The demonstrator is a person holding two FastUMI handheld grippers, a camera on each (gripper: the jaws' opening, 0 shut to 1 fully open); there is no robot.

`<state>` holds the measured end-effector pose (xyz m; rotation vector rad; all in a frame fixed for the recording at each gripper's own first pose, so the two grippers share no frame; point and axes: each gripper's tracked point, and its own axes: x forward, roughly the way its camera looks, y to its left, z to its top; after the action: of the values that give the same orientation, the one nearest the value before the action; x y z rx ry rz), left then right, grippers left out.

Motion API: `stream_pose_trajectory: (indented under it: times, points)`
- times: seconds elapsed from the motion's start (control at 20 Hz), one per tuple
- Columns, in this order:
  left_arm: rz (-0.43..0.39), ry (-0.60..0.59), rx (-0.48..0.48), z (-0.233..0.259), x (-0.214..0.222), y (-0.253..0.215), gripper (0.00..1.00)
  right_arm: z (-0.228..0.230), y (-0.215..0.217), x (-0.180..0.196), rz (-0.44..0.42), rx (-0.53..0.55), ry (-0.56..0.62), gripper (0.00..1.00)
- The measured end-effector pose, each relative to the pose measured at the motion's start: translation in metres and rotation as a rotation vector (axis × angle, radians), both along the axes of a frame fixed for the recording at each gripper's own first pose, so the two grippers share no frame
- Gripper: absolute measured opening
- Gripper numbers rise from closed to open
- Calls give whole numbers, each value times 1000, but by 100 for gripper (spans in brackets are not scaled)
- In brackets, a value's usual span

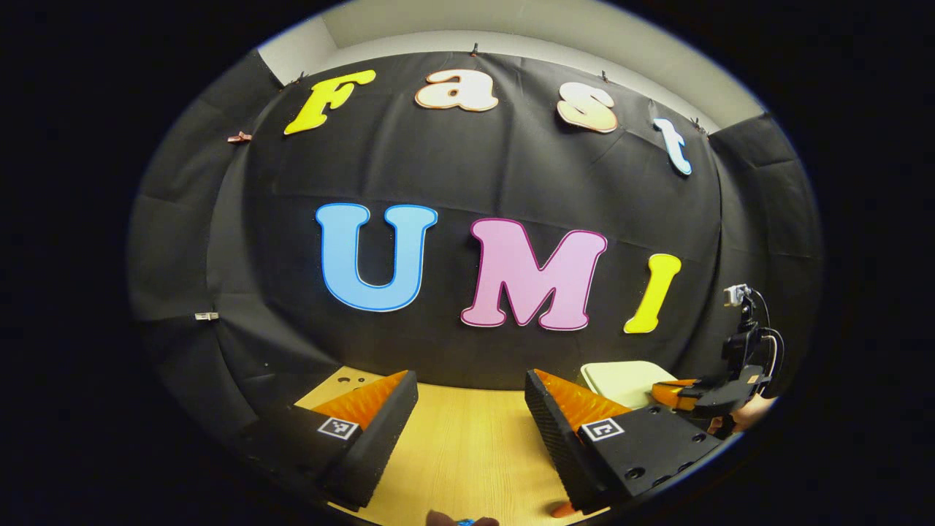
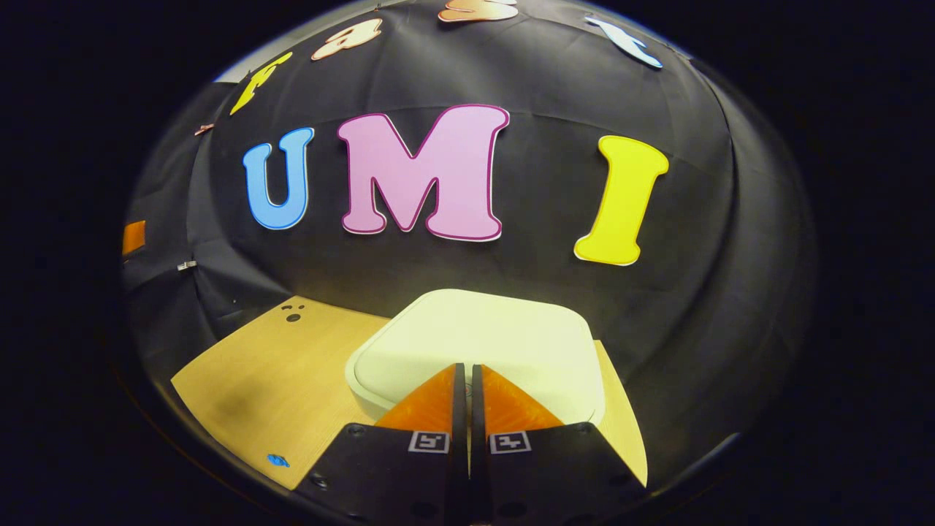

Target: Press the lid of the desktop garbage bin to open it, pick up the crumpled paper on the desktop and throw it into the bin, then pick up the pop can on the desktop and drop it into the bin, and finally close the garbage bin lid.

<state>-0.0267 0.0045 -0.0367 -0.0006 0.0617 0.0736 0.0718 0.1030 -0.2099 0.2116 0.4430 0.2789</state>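
My right gripper, fingers pinched together and holding nothing, hangs at the near edge of the bin's pale lid, which lies flat on the wooden desk. My left gripper waits wide apart over bare desk. I judge a firm, straight press near the lid's middle, then a clean lift, should pop it.

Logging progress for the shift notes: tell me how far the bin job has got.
Done: nothing visibly; the bin lid lies shut. In hand: the right gripper, fingers together, sits at the lid's near edge, apparently to press it. The left gripper is open over the desk. Left: paper, can, closing.
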Motion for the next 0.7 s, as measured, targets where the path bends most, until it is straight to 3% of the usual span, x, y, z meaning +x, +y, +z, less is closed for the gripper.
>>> stream_pose_trajectory:
  times: [0.45,0.7]
  points:
    - [-2,8,-12,-3,-4,4,95,11,-8,5,-31,0,-28,5]
    - [1,-7,-3,2,-8,8,95,65,-16,5,-69,-2,-180,5]
